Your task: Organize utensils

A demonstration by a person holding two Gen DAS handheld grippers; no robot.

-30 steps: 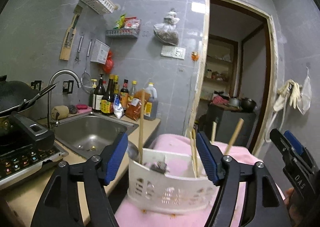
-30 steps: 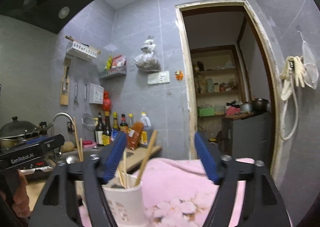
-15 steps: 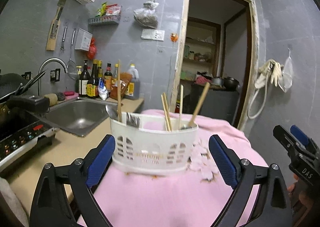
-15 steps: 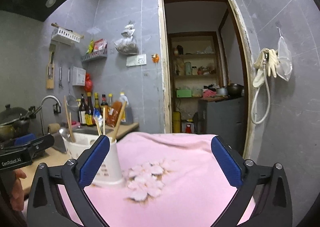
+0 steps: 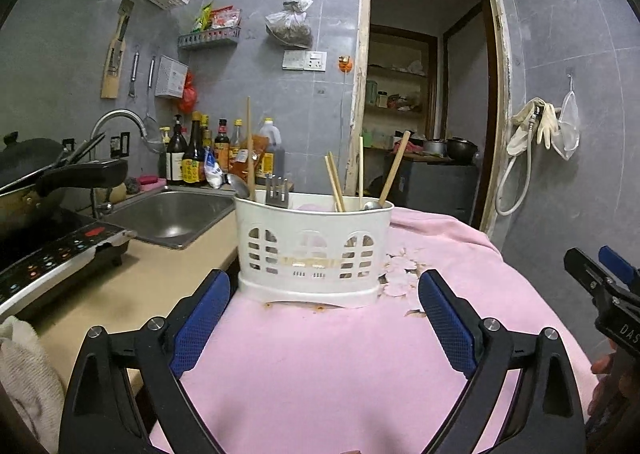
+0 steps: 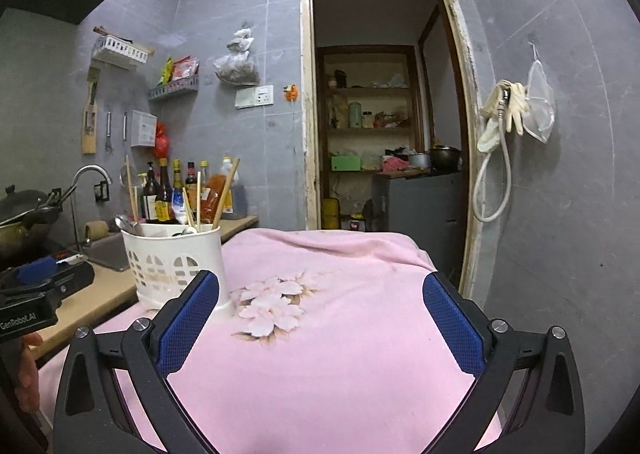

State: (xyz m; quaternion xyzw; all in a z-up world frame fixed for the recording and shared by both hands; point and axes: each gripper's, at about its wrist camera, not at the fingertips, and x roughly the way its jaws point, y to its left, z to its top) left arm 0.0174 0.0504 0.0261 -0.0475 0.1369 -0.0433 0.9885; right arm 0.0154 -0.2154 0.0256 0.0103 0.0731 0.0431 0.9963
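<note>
Caddy [image 5: 313,250] near cloth [image 5: 340,366] left edge | left gripper [image 5: 324,318], right gripper [image 6: 320,318] jaws wide, holding nothing

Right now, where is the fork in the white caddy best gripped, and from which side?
Probably from above, by the tines: the fork stands head-up in the white caddy, with its handle hidden inside. A chopstick and a spoon crowd its left, so closing front-to-back looks safest.

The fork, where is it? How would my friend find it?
Find the pink cloth and the white utensil holder standing on it. The fork pokes out at the holder's left end, beside a spoon. It alone shows flat metal prongs; the neighbours are wooden chopsticks and spoons.
</note>
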